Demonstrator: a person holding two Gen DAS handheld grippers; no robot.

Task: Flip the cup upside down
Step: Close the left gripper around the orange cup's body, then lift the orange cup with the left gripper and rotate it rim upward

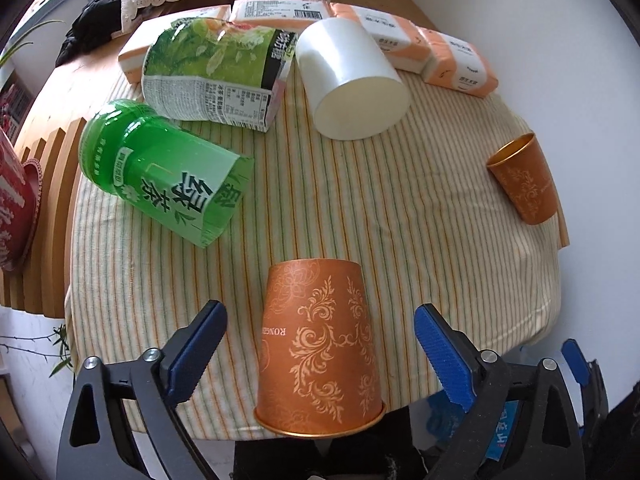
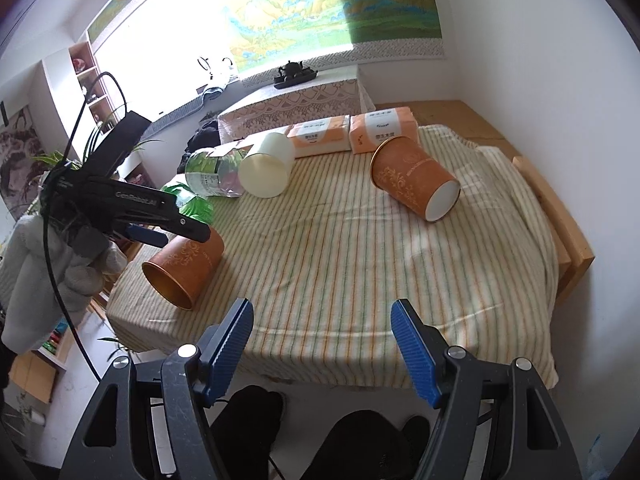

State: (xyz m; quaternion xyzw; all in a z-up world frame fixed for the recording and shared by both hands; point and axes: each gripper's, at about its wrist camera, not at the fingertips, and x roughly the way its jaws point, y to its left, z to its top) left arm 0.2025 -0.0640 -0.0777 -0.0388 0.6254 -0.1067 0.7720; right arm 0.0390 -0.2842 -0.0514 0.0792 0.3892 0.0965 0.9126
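We straddle the orange patterned paper cup (image 1: 320, 356) lying between our spread left fingers (image 1: 200, 344), about to clamp before turning it.

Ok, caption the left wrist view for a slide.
Open left gripper straddles an orange cup lying on the striped cloth.

Left wrist close over table's near-left edge; right wrist farther back; both share striped cloth (image 1: 360, 200).

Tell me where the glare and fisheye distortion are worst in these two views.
Right wrist view: the window is blown out white, washing out the wall painting; the table edge bows. Left wrist view: light is even, with soft sheen on the white cup; the orange cup looms stretched between the open left gripper.
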